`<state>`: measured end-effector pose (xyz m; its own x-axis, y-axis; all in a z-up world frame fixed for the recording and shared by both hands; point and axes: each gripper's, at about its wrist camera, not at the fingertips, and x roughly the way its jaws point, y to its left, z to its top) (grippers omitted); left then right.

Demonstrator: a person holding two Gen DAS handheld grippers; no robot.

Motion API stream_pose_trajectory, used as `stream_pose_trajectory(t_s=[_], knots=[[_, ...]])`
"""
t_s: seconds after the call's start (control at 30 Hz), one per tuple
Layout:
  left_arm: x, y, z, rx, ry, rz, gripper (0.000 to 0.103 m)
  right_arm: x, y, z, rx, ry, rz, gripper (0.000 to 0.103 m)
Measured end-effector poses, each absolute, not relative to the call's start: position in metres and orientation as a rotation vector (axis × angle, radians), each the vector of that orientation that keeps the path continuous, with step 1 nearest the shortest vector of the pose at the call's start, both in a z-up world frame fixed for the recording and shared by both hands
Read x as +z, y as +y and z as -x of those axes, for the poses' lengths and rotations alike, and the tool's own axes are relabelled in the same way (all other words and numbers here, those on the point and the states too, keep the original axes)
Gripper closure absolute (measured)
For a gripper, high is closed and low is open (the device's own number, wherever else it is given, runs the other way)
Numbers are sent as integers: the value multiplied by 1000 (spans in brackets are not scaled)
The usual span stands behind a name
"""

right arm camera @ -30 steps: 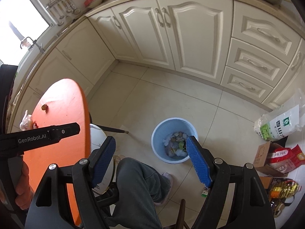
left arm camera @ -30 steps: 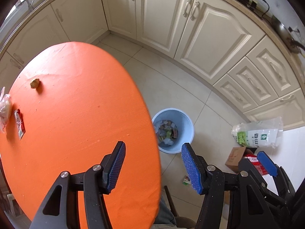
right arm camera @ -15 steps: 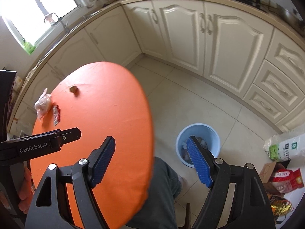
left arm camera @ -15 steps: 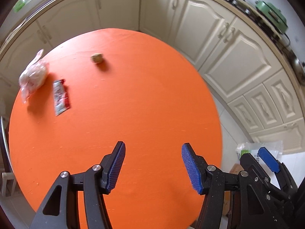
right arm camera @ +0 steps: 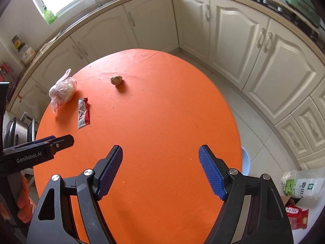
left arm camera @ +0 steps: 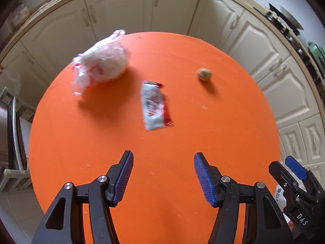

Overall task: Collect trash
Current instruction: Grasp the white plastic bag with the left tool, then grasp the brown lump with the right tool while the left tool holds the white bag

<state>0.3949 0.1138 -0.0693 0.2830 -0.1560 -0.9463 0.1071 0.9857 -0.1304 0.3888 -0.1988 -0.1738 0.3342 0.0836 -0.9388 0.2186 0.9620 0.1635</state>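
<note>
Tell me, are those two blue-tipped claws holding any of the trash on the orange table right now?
No. The left gripper and right gripper both hang open and empty; the plastic bag, wrapper and small crumpled ball lie untouched.

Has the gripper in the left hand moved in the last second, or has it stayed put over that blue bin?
Yes. The left gripper has swung away from the bin, which is out of its view, to above the orange table, facing the red-and-white wrapper.
</note>
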Motion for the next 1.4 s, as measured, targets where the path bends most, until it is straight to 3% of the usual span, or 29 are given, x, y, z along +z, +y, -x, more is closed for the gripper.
stream_pose_trajectory(t_s=[0.43,0.67,0.87,0.97,1.03,1.13,1.4], knots=[[-65,210,-481,-73,1222,189,38,-205,-176,-467,-24,1318,-234,24],[-96,222,-534,-115,1251,243,33,-220,-175,-515,-22,1336,-220,24],[-122,233,-559,-153,1236,282,24,-238,-165,-546,0,1363,-211,24],[-126,236,-562,-172,1202,269,28,-247,-160,-554,12,1373,-220,24],[-130,240,-561,-175,1195,278,40,-252,-156,-556,21,1387,-214,24],[-127,244,-551,-139,1190,293,50,-255,-151,-557,28,1395,-194,24],[-103,244,-516,-173,1166,293,52,-240,-170,-563,6,1343,-252,24]])
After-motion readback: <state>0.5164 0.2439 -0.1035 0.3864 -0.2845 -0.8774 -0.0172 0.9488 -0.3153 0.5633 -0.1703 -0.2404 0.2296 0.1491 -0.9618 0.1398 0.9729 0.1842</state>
